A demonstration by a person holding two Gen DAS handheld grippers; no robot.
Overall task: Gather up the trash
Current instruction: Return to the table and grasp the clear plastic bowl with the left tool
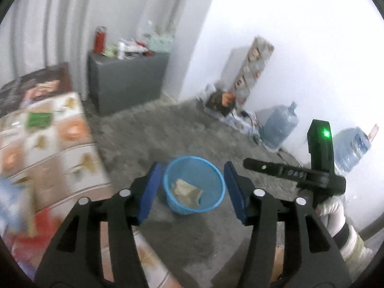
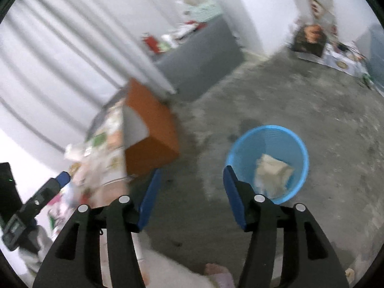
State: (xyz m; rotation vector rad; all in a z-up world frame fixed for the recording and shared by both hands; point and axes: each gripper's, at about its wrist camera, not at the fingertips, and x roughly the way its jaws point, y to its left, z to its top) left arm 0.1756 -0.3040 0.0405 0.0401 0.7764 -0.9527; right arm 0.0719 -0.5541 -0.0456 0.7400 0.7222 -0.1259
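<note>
Fingers of left gripper (image 1: 190, 192) spread apart, blue pads bare, nothing between them; fingers of right gripper (image 2: 189, 198) likewise apart and empty. Trash (image 1: 187, 190): crumpled beige paper wad lying at the bottom of the blue mesh wastebasket (image 1: 216, 175). In the left wrist view the basket sits framed between the two pads, below them on the floor. In the right wrist view the basket (image 2: 297, 144) is off to the right of the fingers, its near rim partly behind the right pad, and the wad (image 2: 273, 172) shows inside it. Basket stands upright on grey concrete floor (image 1: 148, 134), darker damp-looking patch just beside it.

Right gripper body also seen in the left view at right, green light on, held by a white-gloved hand (image 1: 332, 213). Left gripper seen at the left edge of the right view.

Tabletop (image 1: 48, 139) with patterned floral cover at left, blurred clutter on it. Orange box (image 2: 153, 129) at the tabletop's end. Grey cabinet (image 1: 127, 81) against the white curtained wall, red can (image 1: 100, 39) and mixed clutter on top. Two blue water jugs (image 1: 280, 124) by the far wall, near a tall printed carton (image 1: 254, 67).
</note>
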